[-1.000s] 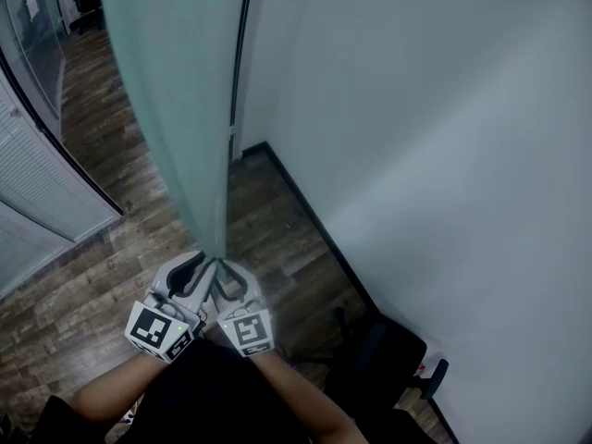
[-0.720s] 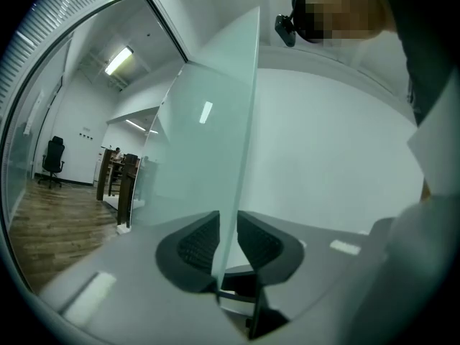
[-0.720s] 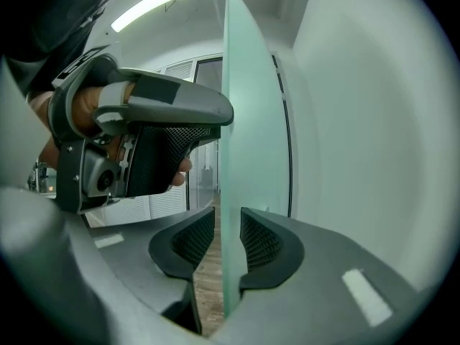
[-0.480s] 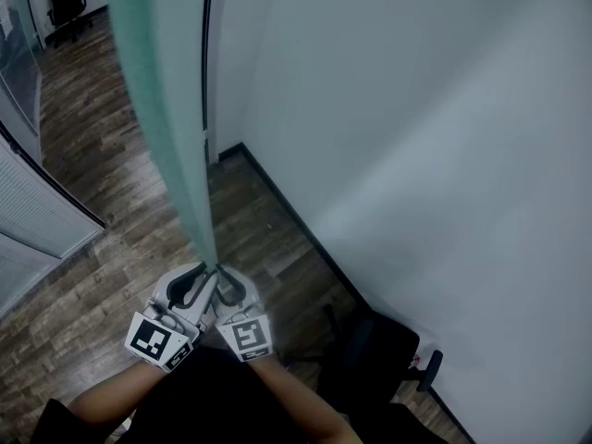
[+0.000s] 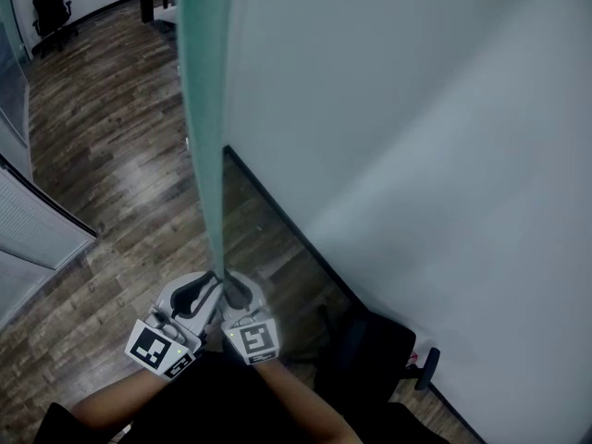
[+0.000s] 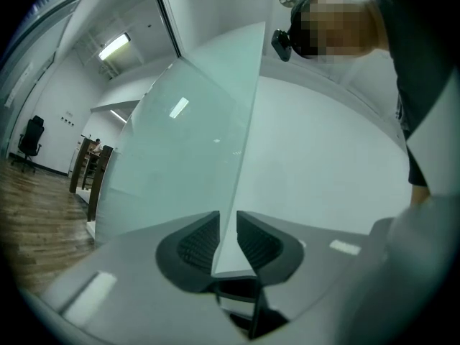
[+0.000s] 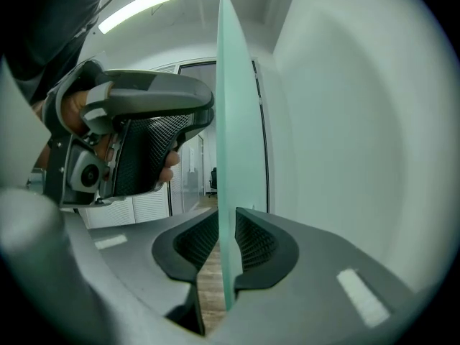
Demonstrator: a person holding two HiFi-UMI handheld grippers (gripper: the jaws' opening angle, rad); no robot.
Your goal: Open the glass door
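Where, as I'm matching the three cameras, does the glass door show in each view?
Head view: glass door, a greenish band from top centre to lower centre.
Left gripper view: broad tinted pane left of centre, its edge up the middle.
Right gripper view: thin upright edge at centre.
Shared landmark: the white wall, right of the door in all three.

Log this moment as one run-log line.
glass door: seen edge-on from above | left tool: shut on door edge | right tool: jaws closing, door edge between them | stage: gripping door
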